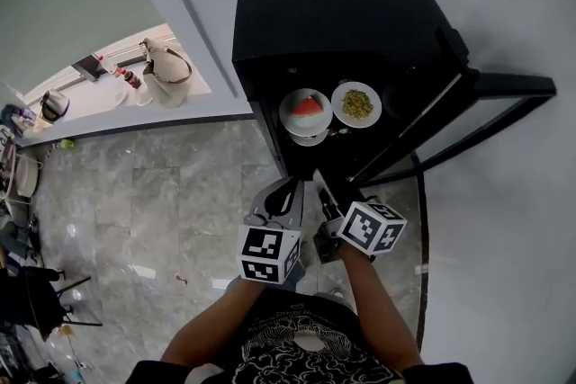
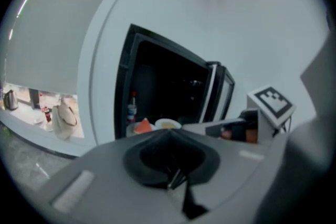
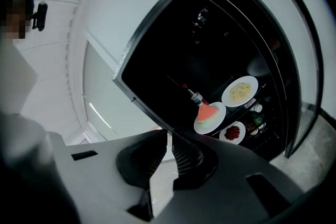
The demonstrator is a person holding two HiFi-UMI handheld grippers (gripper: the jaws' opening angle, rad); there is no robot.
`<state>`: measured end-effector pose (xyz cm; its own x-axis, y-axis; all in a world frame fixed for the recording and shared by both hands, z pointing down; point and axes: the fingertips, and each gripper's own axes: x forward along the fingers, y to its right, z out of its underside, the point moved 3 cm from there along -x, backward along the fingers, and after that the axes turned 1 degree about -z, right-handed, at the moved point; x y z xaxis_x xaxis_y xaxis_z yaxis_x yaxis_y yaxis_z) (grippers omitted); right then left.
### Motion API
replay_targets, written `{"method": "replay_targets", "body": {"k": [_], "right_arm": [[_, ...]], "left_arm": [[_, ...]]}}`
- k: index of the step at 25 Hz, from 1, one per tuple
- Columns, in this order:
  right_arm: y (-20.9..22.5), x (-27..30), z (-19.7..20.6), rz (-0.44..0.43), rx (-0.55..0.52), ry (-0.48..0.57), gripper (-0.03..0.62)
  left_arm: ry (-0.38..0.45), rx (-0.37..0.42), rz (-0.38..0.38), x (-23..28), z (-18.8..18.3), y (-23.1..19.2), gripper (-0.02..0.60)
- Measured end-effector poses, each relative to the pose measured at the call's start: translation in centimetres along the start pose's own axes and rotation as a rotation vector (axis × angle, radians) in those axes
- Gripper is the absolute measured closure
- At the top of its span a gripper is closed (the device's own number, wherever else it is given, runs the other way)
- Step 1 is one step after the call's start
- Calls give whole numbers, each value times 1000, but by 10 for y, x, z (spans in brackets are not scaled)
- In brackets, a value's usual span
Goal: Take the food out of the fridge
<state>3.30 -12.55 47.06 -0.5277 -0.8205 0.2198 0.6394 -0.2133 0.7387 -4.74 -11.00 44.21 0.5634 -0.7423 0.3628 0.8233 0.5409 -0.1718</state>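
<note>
The food is all inside the fridge (image 1: 333,4) – nothing has come out yet. On the shelf facing me a watermelon slice (image 1: 307,106) lies on a white plate (image 1: 290,114), and just beside it, on the door side, a second plate (image 1: 338,107) carries a heap of pale yellow food (image 1: 357,103), noodles or sprouts as far as I can tell. My right gripper view shows a third dish on the shelf below, with red food (image 3: 232,132) on it, and a bottle (image 3: 195,96) standing behind the watermelon.

The fridge door (image 1: 513,85) stands swung wide to the right, so the opening step is done and the shelves are free to reach.

My left gripper (image 1: 290,186) and my right gripper (image 1: 320,183) are side by side in front of the open fridge, near the shelf edge but apart from every plate. Both have their jaws pressed together with nothing between them – neither carries anything.

So I judge the task barely begun: door open, three dishes waiting. What is left is to spread a pair of jaws, take a plate by its rim, keep it level so the food stays put, and carry it out, then the other two likewise
</note>
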Motion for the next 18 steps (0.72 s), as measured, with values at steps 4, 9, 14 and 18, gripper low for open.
{"method": "replay_targets", "body": {"k": [4,9,14,18], "right_arm": [[27,30,-3,11,132,71,591],[63,60,5,28,274,119,591],[91,85,13,41,368,150,564],[112,105,21,54,433,157,536]], "left_arm": [[-20,19,27,24,1,-21,580],[-27,34,65,45,1,-37,580],[-38,49,103,60,3,-48,580],[-53,74,123,71,7,-53,580]]}}
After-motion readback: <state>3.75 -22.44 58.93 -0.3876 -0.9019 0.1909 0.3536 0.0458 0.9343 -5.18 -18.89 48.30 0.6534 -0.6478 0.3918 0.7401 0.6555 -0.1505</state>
